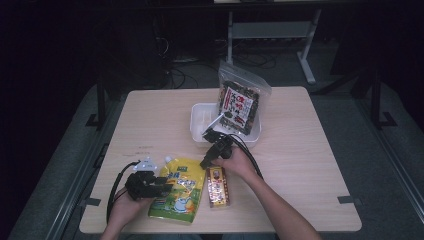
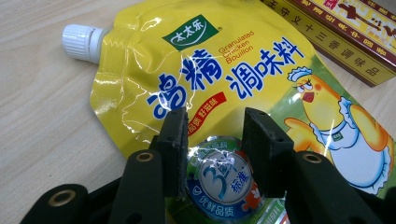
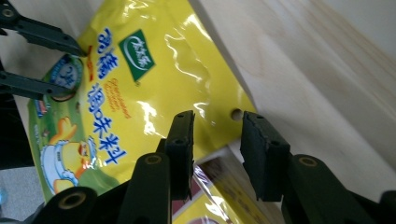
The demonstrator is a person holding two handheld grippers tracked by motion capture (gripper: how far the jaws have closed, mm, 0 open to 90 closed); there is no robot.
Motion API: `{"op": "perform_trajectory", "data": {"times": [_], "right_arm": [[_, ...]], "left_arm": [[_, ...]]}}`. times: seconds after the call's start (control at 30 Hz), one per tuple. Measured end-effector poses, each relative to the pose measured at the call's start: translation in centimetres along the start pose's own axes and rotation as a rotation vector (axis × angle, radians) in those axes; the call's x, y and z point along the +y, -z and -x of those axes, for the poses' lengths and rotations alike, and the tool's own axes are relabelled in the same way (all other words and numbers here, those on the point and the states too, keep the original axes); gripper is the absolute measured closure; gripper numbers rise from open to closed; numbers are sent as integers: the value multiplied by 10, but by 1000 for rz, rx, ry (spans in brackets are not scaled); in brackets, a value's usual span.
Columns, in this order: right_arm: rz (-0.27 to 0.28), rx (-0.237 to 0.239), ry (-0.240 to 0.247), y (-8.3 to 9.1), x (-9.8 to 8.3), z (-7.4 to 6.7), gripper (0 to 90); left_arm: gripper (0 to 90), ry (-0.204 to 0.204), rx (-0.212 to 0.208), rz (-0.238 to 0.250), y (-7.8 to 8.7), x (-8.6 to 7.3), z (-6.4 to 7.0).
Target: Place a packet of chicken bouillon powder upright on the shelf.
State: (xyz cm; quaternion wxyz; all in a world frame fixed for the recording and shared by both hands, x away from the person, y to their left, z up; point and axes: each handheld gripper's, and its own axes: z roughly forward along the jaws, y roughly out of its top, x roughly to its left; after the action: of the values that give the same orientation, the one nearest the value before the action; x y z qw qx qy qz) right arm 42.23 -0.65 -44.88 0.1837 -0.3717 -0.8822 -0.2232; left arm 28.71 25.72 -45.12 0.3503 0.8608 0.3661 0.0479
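A yellow spouted pouch of chicken bouillon (image 1: 179, 194) lies flat near the table's front edge. Its white cap (image 2: 81, 42) points away from me. My left gripper (image 1: 167, 181) comes in from the pouch's left. Its jaws (image 2: 212, 140) stand apart just over the round blue seal printed on the pouch, with no grip that I can see. My right gripper (image 1: 205, 163) hovers open over the pouch's top right corner (image 3: 219, 109). Just beneath its jaws (image 3: 215, 142) is the end of a red and gold box (image 3: 219, 186). That box (image 1: 218, 187) lies beside the pouch, on its right.
A white tray (image 1: 199, 120) stands at mid-table, and a clear zip bag of dark snacks (image 1: 240, 102) leans upright in it. Bare wood (image 1: 310, 160) stretches to the right and at the far left. Cables trail from both grippers toward the front edge.
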Motion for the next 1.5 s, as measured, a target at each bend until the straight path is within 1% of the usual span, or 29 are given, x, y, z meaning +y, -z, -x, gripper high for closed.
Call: {"op": "perform_trajectory", "data": {"times": [0.13, 0.2, 0.27, 0.4, 0.77, 1.03, 1.1, 1.17, 1.27, 1.33, 1.5], "right_arm": [[-5, 8, -12, 1, -1, 1, 614], [-10, 19, -11, 0, 0, 1, 602], [-19, 25, -19, -3, 0, 1, 595], [-18, 33, -27, -2, 0, 2, 582], [-22, 43, -40, -1, -1, 3, 574], [-16, 77, -42, -5, 2, 1, 586], [-10, 68, -42, -3, 1, 2, 589], [-9, 45, -43, -1, 1, 1, 587], [-19, 35, -51, -2, 0, 2, 585], [-25, 44, -49, -3, 1, 2, 586], [-30, 58, -50, -5, 2, 0, 584]], "left_arm": [[604, 0, 2, 1, 0, 0, 0], [604, 3, 1, 2, 0, -1, 0], [605, 5, 3, 2, 0, -1, 0], [608, 8, 1, 6, 0, -2, 0], [619, 10, 2, 8, 1, -3, -1], [622, 9, 2, 10, 1, -3, -1], [623, 6, 6, 7, 2, -3, 0], [618, 4, 16, -3, 3, -1, 0], [606, 3, 36, -9, 6, -1, 0], [629, 1, 48, -14, 6, -2, 1], [647, -5, 62, -25, 5, -2, 2]]}}
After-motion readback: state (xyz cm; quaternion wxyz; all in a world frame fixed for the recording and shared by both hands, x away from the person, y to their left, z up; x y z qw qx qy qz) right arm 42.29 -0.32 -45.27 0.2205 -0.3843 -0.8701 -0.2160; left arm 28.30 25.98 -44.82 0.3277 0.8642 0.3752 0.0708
